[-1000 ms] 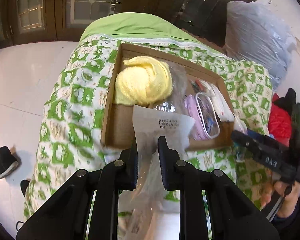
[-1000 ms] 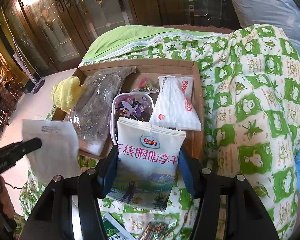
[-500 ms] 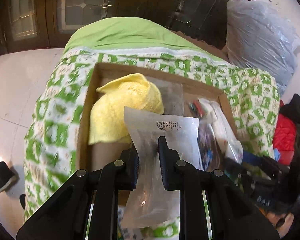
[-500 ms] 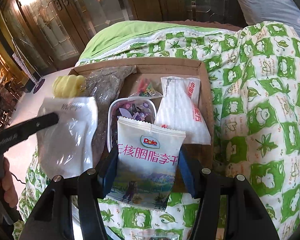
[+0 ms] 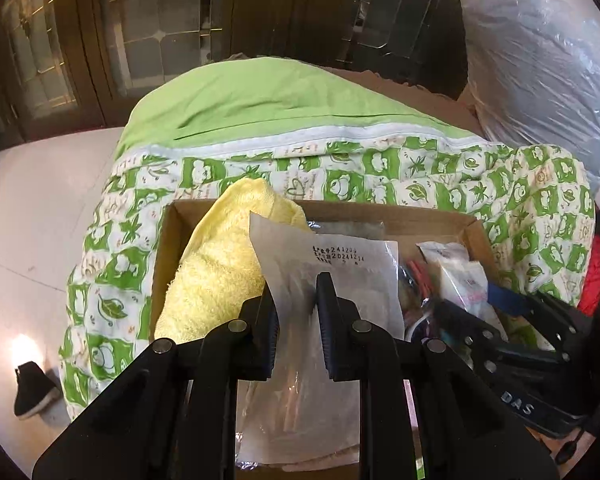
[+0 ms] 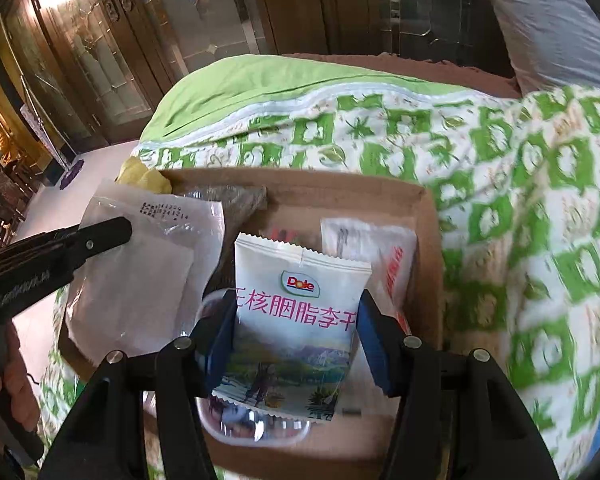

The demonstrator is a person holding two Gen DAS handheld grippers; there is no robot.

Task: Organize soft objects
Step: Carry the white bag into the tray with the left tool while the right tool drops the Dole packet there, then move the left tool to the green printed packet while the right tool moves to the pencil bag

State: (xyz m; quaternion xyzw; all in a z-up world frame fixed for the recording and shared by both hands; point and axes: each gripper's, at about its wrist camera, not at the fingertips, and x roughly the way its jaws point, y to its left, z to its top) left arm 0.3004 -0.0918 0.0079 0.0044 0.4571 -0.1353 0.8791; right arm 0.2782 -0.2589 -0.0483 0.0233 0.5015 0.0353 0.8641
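2 tools hover over the cardboard box [image 6: 426, 216] on the bed — left tool [image 5: 296, 320] clamps a translucent pouch [image 5: 340, 264], yellow towel [image 5: 220, 264] at its 9 o'clock; right tool [image 6: 296, 344] grips a Dole snack bag [image 6: 300, 308].

"Dole" on the snack pouch [image 6: 296, 320] — perhaps "241209" on the clear packet [image 5: 332, 280].
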